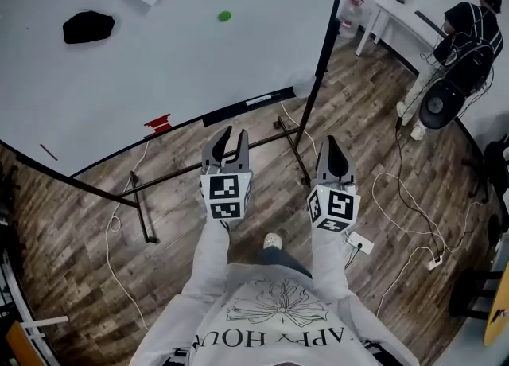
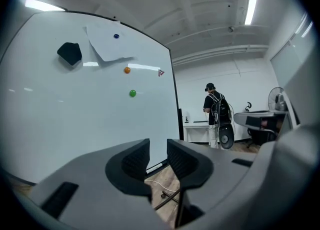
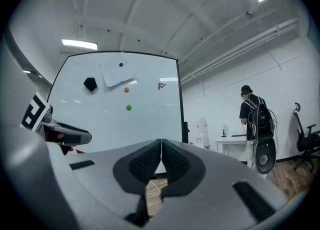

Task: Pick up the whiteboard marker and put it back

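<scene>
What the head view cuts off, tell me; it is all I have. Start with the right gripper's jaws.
Observer: Right gripper: jaws pressed together, nothing between them.
Operator: Now the left.
Observer: Left gripper: jaws apart, nothing between the pads.
Operator: Top of the whiteboard next.
Observer: A blue magnet sits on the paper sheet, above your frame.
</scene>
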`<action>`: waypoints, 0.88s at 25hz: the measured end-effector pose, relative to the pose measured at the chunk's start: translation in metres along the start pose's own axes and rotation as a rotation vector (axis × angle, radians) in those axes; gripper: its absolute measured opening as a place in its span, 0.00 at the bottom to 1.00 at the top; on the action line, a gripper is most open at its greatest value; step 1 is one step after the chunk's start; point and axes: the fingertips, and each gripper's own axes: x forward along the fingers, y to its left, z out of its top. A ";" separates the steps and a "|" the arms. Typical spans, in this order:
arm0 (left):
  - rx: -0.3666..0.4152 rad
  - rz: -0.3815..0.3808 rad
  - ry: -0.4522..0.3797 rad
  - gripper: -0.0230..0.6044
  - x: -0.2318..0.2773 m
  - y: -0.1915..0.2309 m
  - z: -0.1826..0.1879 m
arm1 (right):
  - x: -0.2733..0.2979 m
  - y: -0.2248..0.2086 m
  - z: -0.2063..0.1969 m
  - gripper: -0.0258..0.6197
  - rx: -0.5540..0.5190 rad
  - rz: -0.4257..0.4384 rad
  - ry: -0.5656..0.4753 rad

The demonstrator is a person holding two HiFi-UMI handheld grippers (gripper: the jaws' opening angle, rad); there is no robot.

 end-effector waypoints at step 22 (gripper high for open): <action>0.099 -0.062 0.228 0.17 0.202 -0.009 -0.049 | 0.166 -0.075 -0.041 0.04 0.021 -0.004 0.062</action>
